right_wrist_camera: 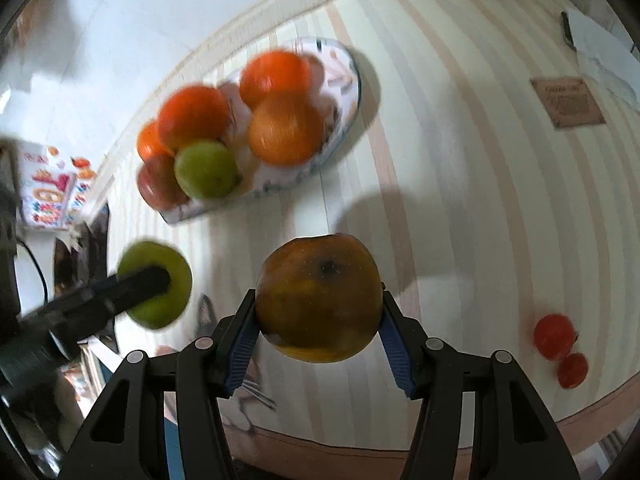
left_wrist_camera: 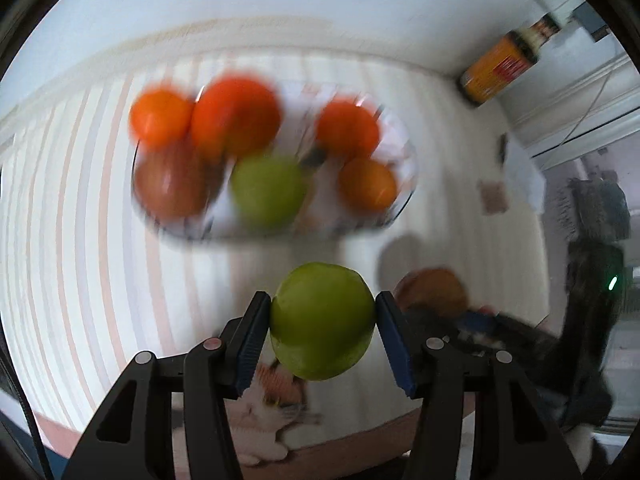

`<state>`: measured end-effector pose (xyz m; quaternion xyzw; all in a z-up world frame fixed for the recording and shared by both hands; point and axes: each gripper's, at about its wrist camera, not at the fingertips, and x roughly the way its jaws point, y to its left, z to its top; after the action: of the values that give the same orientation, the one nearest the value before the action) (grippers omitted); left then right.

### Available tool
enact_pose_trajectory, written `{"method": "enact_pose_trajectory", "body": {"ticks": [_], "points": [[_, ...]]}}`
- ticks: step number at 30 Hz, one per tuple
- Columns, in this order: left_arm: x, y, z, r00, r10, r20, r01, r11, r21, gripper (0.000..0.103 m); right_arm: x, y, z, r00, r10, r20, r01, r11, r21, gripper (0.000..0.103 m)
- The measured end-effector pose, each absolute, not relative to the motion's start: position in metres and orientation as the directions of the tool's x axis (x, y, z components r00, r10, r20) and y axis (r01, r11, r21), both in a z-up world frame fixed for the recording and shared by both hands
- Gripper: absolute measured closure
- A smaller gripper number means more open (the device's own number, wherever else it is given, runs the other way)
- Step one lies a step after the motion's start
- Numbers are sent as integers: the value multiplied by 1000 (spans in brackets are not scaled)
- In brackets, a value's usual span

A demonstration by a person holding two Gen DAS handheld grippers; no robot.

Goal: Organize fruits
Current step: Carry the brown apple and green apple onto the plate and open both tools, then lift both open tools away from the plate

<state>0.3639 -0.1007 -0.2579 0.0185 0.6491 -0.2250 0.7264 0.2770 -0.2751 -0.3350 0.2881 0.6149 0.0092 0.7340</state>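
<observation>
Closest to my left camera, a green apple [left_wrist_camera: 322, 320] sits clamped between the left gripper [left_wrist_camera: 322, 316] pads, held above the striped tablecloth [left_wrist_camera: 80, 220]. My right gripper [right_wrist_camera: 318, 312] squeezes a brownish apple [right_wrist_camera: 318, 300]. Ahead, the plate [right_wrist_camera: 352, 92] holds what look like oranges, blurred.

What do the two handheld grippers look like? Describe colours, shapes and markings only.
Both the left gripper and right gripper look alike: black angular plastic linkages with triangular cut-outs, round silver pivot pins, and blue ribbed pads on their fingers. No cables or lettering are visible.
</observation>
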Motion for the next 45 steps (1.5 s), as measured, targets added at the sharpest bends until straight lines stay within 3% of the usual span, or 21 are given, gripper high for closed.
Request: {"method": "enact_pose_trajectory", "body": {"ticks": [5, 13, 18, 30, 33, 37, 40, 42, 43, 44, 45], "points": [[427, -140, -235, 97, -260, -961, 416, 887, -199, 52, 302, -301, -308, 330, 372, -868, 351, 805, 479, 43], [490, -181, -274, 14, -99, -995, 493, 867, -79, 51, 366, -332, -306, 357, 322, -877, 358, 820, 446, 43], [496, -186, -294, -44, -49, -998, 491, 869, -64, 51, 390, -336, -323, 307, 297, -904, 351, 848, 398, 43], [495, -185, -304, -71, -28, -997, 469, 881, -58, 51, 400, -333, -340, 293, 357, -887, 334, 831, 445, 42], [496, -183, -304, -74, -41, -996, 440, 895, -70, 51, 401, -336, -343, 285, 368, -885, 354, 818, 454, 36], [498, -171, -301, -84, -115, -990, 378, 915, -138, 42, 397, -345, -345, 296, 392, -871, 390, 783, 485, 20], [496, -164, -297, -74, -145, -987, 360, 919, -162, 37, 395, -349, -346, 304, 414, -858, 401, 761, 510, 19], [495, -159, -294, -67, -161, -985, 350, 920, -174, 29, 395, -348, -345, 300, 404, -864, 399, 770, 498, 19], [495, -155, -290, -62, -173, -983, 341, 922, -183, 16, 395, -347, -344, 299, 399, -867, 398, 774, 493, 19], [494, -152, -287, -48, -175, -983, 338, 924, -181, 10, 395, -347, -343, 296, 395, -870, 396, 778, 488, 19], [494, -149, -283, -31, -180, -983, 336, 925, -179, 10, 395, -347, -342, 294, 388, -873, 395, 783, 481, 14]]}}
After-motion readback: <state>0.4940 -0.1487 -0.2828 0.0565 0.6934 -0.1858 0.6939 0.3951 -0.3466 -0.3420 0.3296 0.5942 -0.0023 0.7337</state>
